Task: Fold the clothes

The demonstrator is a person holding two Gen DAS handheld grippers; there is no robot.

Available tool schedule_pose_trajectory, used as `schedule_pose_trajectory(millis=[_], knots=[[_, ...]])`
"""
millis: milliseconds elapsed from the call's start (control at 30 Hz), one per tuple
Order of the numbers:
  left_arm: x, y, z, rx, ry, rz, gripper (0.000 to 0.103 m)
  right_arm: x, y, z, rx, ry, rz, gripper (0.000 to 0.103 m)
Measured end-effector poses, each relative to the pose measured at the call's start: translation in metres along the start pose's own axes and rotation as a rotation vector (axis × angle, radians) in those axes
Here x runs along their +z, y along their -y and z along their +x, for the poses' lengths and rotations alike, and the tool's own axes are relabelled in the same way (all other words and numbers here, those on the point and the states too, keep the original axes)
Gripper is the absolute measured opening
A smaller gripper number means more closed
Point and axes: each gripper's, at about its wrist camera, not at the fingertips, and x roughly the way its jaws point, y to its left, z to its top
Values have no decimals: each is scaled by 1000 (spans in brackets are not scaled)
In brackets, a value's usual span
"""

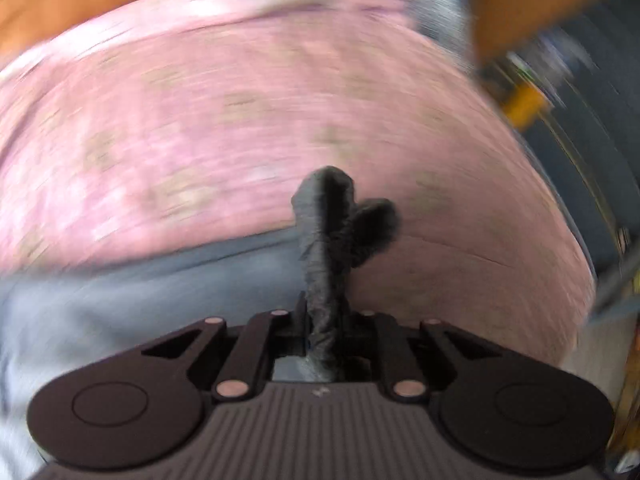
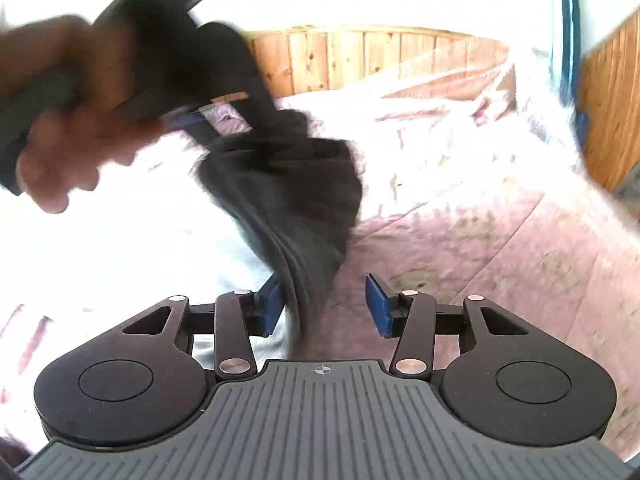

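Dark garment [image 2: 288, 184]: black or charcoal cloth, bunched and hanging above a bed. In the left wrist view a twisted strip of it [image 1: 326, 248] stands up between the fingers of the left gripper [image 1: 324, 320], which are pressed together and clamped on the cloth. In the right wrist view the garment drapes down from the upper left to the gap of the right gripper [image 2: 326, 306]; its lower edge passes between the two blue pads [image 2: 376, 304], closer to the left one. The pads stand apart and do not pinch it.

Hand [image 2: 68, 148]: blurred, upper left of the right wrist view, wrapped around the dark handle of the other gripper, above the garment.

Bedspread [image 1: 240, 128]: pink with faint olive-coloured patches, spread under both grippers; blurred in the left view.

Grey cloth [image 1: 100, 300]: pale grey, lying on the bedspread near the left gripper; what it is cannot be told.

Wood panelling [image 2: 360, 56]: vertical boards behind the bed.
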Motion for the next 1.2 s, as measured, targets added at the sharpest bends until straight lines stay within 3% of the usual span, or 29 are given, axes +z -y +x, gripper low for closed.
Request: schedule_pose_trajectory(millis=[67,100,200,267,400,467,500,633,700,733,800,933,967,1000,1033,1067,1100,1167,1200], knots=[[-15,-43,12,-58,-41,-131,11,1,3,-4,43,-3,47,43],[-21,-58,17,-83,-42,-180,11,2,5,-5,65,-5,71,32],[-36,-78,25,-115,-4,-248,17,6,6,6,114,-34,138,25],[-39,-85,27,-95,10,-263,24,7,3,25,133,-81,151,23],[-44,-97,23,-76,30,-290,28,-13,-5,48,132,-196,33,20],[-44,-101,13,-61,35,-284,36,-19,-10,50,127,-240,-24,21],[-46,-101,3,-33,54,-262,42,-16,-11,45,123,-237,-34,21],[-50,-96,-46,97,179,-170,43,3,-9,31,89,-188,-36,24],[-36,-84,-56,102,204,-120,43,10,-1,32,76,-174,34,43],[-28,-78,-60,101,212,-94,44,11,3,38,73,-186,66,43],[-5,-60,-52,62,179,-31,54,11,10,51,70,-223,126,43],[29,0,1,66,28,176,57,3,8,63,100,-256,146,40],[33,17,22,93,-22,229,57,2,2,64,114,-247,118,24],[34,29,42,122,-70,281,53,0,-3,65,128,-239,89,20],[32,38,62,171,-114,333,49,0,-8,64,126,-229,60,20],[29,43,75,214,-124,363,34,-1,-10,65,117,-224,49,20],[26,46,83,249,-119,383,39,-1,-8,67,102,-217,62,27],[26,46,87,264,-121,370,38,-5,2,74,70,-203,131,44],[27,44,86,259,-122,343,38,-10,5,75,87,-215,163,33]])
